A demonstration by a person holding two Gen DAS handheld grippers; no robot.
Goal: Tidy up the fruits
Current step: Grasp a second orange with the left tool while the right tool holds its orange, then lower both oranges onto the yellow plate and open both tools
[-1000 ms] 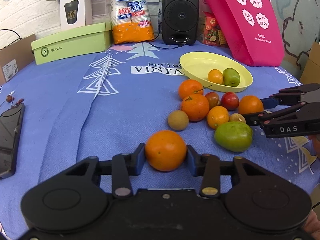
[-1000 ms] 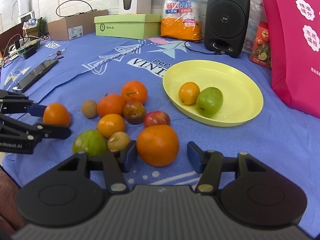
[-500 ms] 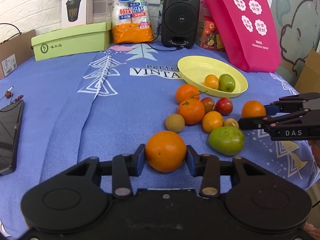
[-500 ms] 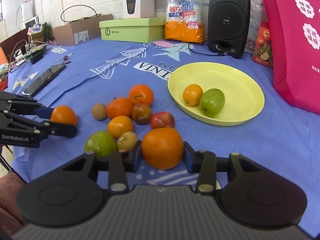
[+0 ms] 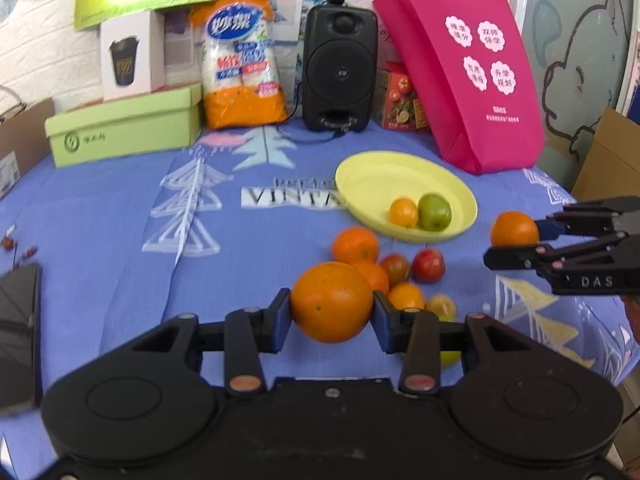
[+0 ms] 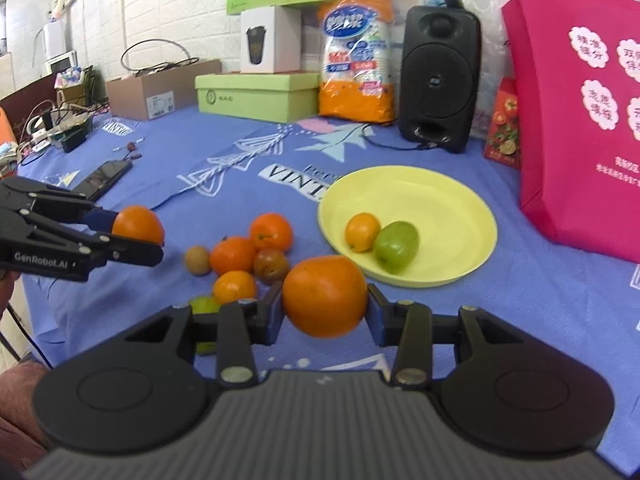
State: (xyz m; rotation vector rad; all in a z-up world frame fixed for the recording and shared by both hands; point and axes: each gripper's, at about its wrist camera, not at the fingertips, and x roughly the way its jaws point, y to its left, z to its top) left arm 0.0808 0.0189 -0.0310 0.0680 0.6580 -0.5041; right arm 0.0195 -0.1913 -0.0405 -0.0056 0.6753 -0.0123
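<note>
My left gripper [image 5: 331, 314] is shut on a large orange [image 5: 331, 307] and holds it above the cloth, near the fruit pile; it also shows in the right wrist view [image 6: 138, 230]. My right gripper [image 6: 325, 306] is shut on another orange [image 6: 324, 295], lifted, just in front of the yellow plate [image 6: 448, 204]. The plate holds a small orange [image 6: 362, 231] and a green fruit [image 6: 396, 246]. Several loose oranges [image 6: 271, 231], plums and a brown fruit [image 6: 197, 260] lie on the cloth left of the plate.
A black speaker [image 6: 438, 80], a pink bag [image 6: 580, 120], a pack of paper cups [image 6: 356, 56] and a green box [image 6: 256, 94] stand at the back. A phone [image 6: 106, 174] lies at the left. The table's edge is near me.
My right gripper has shut on its orange and lifted it. Both grippers have risen with their oranges, and the left one has moved right toward the fruit pile.
</note>
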